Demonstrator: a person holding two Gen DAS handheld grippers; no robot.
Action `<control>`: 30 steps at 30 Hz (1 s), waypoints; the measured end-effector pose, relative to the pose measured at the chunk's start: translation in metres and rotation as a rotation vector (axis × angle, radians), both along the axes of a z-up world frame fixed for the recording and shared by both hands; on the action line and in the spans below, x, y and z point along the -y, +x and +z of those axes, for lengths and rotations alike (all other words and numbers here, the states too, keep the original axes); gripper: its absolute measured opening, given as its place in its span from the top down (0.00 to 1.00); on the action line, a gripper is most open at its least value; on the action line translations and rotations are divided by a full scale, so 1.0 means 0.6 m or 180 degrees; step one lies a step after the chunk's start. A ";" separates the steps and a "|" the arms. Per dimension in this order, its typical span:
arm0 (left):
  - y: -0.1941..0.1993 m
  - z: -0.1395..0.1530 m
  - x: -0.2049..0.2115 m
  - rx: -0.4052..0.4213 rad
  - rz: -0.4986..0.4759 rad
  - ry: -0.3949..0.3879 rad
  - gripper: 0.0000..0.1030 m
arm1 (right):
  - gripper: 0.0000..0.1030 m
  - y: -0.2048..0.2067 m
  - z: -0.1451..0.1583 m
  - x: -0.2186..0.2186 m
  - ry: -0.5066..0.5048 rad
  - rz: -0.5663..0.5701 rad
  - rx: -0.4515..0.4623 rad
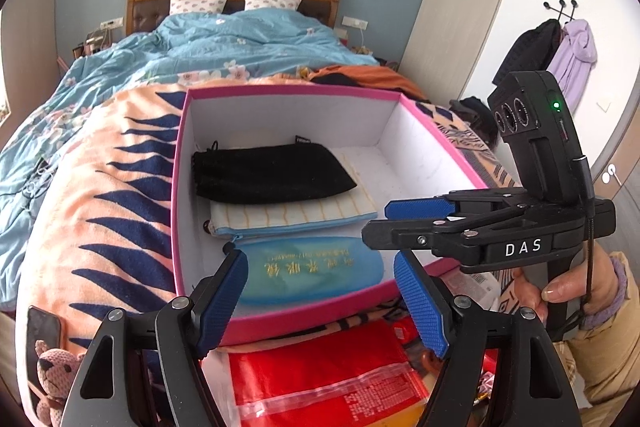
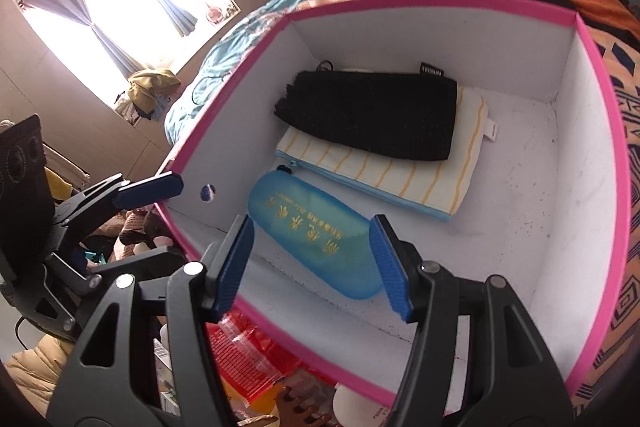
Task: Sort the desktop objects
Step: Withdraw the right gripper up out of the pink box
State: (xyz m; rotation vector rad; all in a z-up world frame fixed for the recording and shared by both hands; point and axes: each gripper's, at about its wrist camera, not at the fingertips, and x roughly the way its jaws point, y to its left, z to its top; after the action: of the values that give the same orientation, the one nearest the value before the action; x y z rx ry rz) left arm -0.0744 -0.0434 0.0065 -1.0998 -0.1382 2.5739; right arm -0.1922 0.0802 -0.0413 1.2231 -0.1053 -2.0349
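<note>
A pink-rimmed white box (image 1: 280, 91) (image 2: 420, 1) sits on the bed. Inside lie a black pouch (image 1: 272, 173) (image 2: 372, 115), a striped zip pouch (image 1: 296, 217) (image 2: 400, 171) under it, and a blue glasses case (image 1: 312, 273) (image 2: 316, 239) at the near wall. My left gripper (image 1: 320, 295) is open and empty, just in front of the box's near wall. My right gripper (image 2: 312, 263) is open and empty above the box's near edge, over the blue case; it also shows in the left wrist view (image 1: 400, 223). The left gripper shows in the right wrist view (image 2: 160, 187).
A red plastic packet (image 1: 328, 375) (image 2: 248, 351) lies in front of the box. A phone (image 1: 42, 331) and a pink teddy (image 1: 52, 379) lie at the left. The bed has an orange-blue blanket (image 1: 100, 207) and a blue quilt (image 1: 220, 43). Small items clutter the area below the box (image 2: 288, 407).
</note>
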 end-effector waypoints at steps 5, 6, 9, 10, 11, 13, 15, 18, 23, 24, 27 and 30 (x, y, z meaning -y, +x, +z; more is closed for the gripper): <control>0.022 0.008 -0.002 -0.0144 0.0030 -0.0007 0.24 | 0.40 0.024 0.020 0.000 0.0026 -0.0017 -0.0267; 0.026 0.008 -0.003 -0.0167 0.0040 -0.0010 0.24 | 0.40 0.030 0.025 0.000 0.0034 -0.0016 -0.0323; 0.040 0.012 -0.003 -0.0258 0.0089 -0.0001 0.19 | 0.40 0.045 0.032 0.002 0.0088 -0.0016 -0.0486; 0.045 0.013 -0.004 -0.0285 0.0092 0.0004 0.19 | 0.40 0.051 0.036 0.003 0.0107 -0.0005 -0.0545; 0.050 0.014 -0.006 -0.0308 0.0087 0.0013 0.19 | 0.40 0.056 0.039 0.003 0.0114 0.0000 -0.0583; 0.058 0.016 -0.008 -0.0344 0.0088 0.0023 0.19 | 0.40 0.067 0.044 0.003 0.0153 0.0002 -0.0684; 0.066 0.017 -0.012 -0.0386 0.0092 0.0014 0.19 | 0.39 0.080 0.049 0.004 0.0211 0.0004 -0.0795; 0.075 0.016 -0.020 -0.0414 0.0077 -0.0004 0.19 | 0.38 0.098 0.054 0.005 0.0278 0.0024 -0.0925; 0.090 0.014 -0.031 -0.0427 0.0053 0.0013 0.19 | 0.37 0.126 0.062 0.003 0.0368 0.0025 -0.1102; 0.092 0.013 -0.032 -0.0430 0.0051 0.0030 0.19 | 0.37 0.131 0.064 0.003 0.0374 0.0026 -0.1131; 0.098 0.011 -0.035 -0.0433 0.0045 0.0057 0.19 | 0.37 0.146 0.069 0.002 0.0403 0.0021 -0.1231; 0.104 0.007 -0.040 -0.0411 0.0033 0.0066 0.19 | 0.37 0.156 0.072 0.000 0.0435 0.0011 -0.1318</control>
State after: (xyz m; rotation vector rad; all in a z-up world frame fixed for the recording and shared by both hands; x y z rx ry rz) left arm -0.0120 -0.0197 0.0110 -0.9248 -0.1390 2.6372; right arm -0.0986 0.0800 0.0019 0.8538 0.2371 -2.2775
